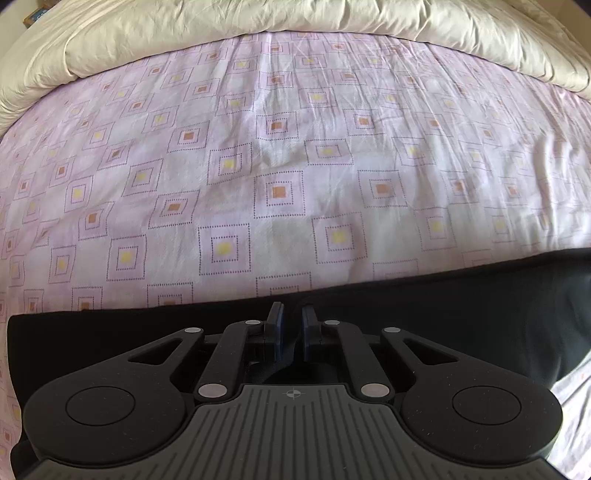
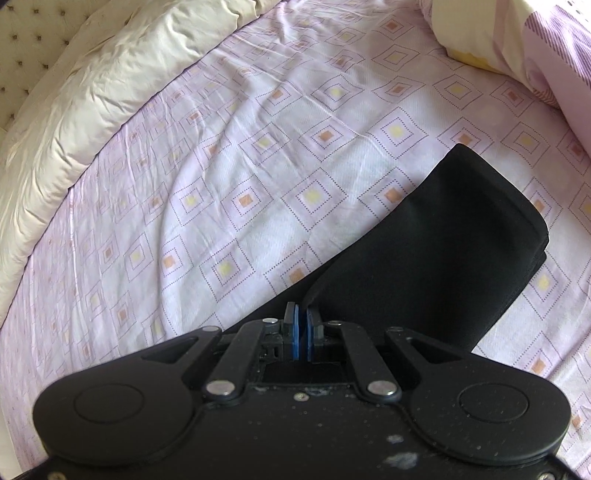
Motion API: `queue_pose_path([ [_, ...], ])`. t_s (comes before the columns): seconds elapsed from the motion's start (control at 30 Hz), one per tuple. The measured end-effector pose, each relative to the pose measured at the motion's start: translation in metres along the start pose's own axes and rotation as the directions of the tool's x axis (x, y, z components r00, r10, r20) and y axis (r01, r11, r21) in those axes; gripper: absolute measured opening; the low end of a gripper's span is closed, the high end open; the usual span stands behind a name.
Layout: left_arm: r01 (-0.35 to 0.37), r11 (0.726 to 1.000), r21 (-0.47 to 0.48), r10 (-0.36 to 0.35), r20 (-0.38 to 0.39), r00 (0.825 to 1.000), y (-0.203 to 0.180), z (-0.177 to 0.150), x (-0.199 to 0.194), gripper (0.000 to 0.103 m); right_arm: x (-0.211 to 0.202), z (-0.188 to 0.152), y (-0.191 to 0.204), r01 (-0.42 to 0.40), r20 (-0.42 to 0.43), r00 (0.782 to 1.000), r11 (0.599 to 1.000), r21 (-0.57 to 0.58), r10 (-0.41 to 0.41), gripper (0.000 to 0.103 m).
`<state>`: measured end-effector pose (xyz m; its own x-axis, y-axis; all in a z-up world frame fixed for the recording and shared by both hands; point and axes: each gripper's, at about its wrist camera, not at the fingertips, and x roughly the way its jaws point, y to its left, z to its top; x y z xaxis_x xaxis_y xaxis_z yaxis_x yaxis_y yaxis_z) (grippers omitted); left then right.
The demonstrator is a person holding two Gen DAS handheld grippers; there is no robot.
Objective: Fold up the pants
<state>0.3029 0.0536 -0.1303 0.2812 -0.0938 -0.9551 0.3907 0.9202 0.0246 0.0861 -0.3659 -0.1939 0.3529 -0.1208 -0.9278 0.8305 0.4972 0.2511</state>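
The black pants [image 1: 443, 302] lie as a dark band across the bottom of the left wrist view, on the pink patterned bed sheet [image 1: 258, 166]. My left gripper [image 1: 291, 321] points steeply down at their upper edge and is shut on a pinch of the dark fabric. In the right wrist view the pants [image 2: 443, 240] form a folded black slab running up to the right, its far end rounded. My right gripper [image 2: 303, 321] is shut, with its blue pads nipping the pants' near edge. The cloth under both gripper bodies is hidden.
A cream duvet [image 1: 258, 22] is bunched along the far side of the sheet, and shows at the left as a duvet roll [image 2: 92, 92]. A pillow [image 2: 535, 55] with purple stripes lies at the top right. A tufted headboard [image 2: 22, 37] stands at the far left.
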Motion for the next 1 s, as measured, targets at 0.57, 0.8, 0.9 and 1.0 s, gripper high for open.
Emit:
queue_pose_path([
  [0.57,-0.027,1.0,0.012,0.028,-0.056,0.998,-0.004,0.007,0.029,0.012,0.019,0.008,0.006,0.016,-0.006,1.0,0.999,-0.029,-0.016,0.008],
  [0.8,-0.017,1.0,0.011,0.017,-0.05,0.999,-0.001,0.007,0.028,0.012,-0.034,0.02,-0.022,-0.019,0.152,0.988,0.999,-0.031,0.024,0.045],
  [0.9,-0.022,1.0,0.018,0.023,-0.046,0.999,-0.003,0.006,0.027,0.012,-0.041,0.029,-0.05,0.064,0.181,0.982,0.998,-0.022,-0.059,0.046],
  [1.0,-0.021,1.0,0.014,0.022,-0.045,0.999,-0.004,0.006,0.026,0.012,-0.039,0.035,-0.074,0.154,0.189,0.972,0.985,-0.073,-0.138,0.047],
])
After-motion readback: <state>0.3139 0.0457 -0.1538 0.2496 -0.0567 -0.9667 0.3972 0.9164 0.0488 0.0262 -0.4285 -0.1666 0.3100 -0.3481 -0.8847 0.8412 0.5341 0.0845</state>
